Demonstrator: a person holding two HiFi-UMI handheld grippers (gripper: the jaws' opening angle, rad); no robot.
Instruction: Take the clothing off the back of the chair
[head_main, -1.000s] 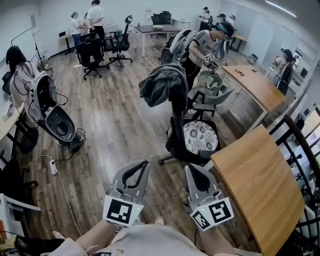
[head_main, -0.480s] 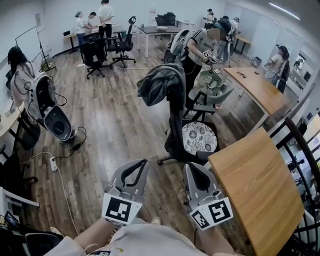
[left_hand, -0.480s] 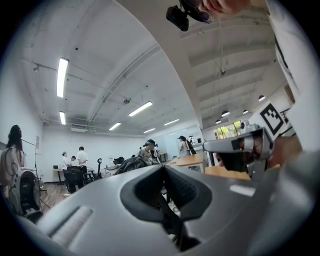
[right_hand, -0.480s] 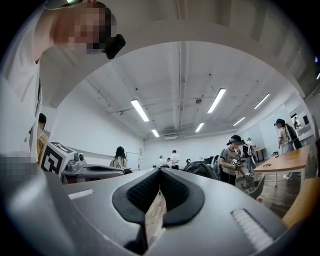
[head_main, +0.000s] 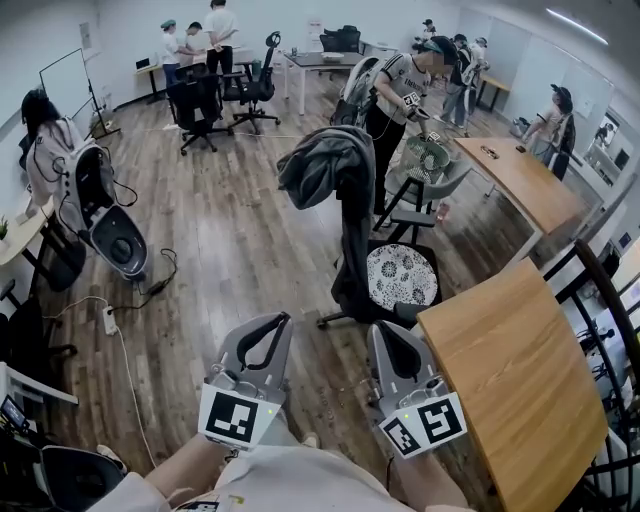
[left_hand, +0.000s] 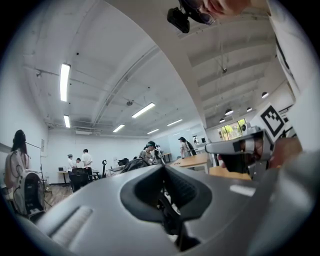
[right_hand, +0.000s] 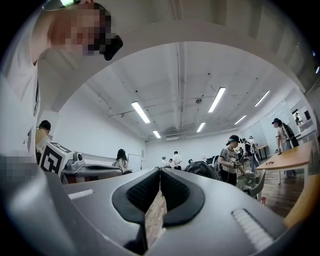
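Wide grey-brown wood-plank floor (head_main: 230, 230) fills the room, and a long light-wood table (head_main: 520, 370) runs along the person's right, just beside the right-hand tool. Out ahead stands a black office chair (head_main: 352, 250) on castors, near the table's far corner, its back turned towards the person. And there's the target: a bulky dark grey jacket (head_main: 325, 165) is draped over the top of the chair back, bunched and hanging mostly to the left side, nothing touching it. On the seat lies a round black-and-white patterned cushion (head_main: 400, 275). Down low, the left grey two-jaw gripper (head_main: 285, 318) and the right grey two-jaw gripper (head_main: 377, 333) sit side by side close to the body, both pointing towards the chair and well apart from it, each with its jaws pressed together and nothing between them.
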